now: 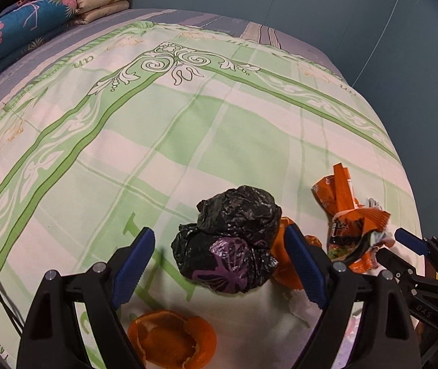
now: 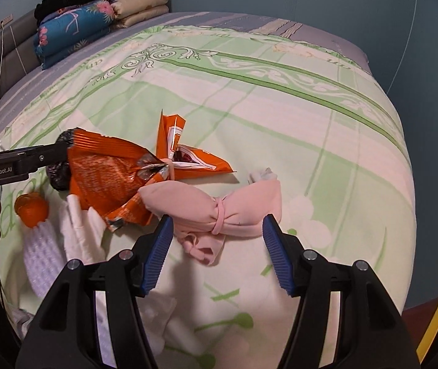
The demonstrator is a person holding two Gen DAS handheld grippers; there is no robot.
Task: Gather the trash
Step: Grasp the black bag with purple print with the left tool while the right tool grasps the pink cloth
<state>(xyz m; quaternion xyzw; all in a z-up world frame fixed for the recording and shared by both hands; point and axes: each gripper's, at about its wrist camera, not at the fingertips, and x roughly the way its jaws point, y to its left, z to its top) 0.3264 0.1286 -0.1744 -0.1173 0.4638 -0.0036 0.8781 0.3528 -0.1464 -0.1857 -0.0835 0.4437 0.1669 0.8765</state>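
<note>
Low in the left view, the black bag point(image 1: 229, 243) sits on the bed point(image 1: 157, 153) between wide-open, empty left fingers point(image 1: 145, 264); they could snag the sheet. Right fingers point(image 2: 160, 252), part open and empty, straddle the pink bundle point(image 2: 219, 206), and may miss the wrappers point(image 2: 105, 172)

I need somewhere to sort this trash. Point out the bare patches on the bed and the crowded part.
Free: the wide stretch of green quilt between the black bag and the folded blankets at the headboard, and the quilt right of the pink cloth bundle. Crowded: the near edge, where the black bag, orange wrappers, orange peel and white tissue cluster.
</note>
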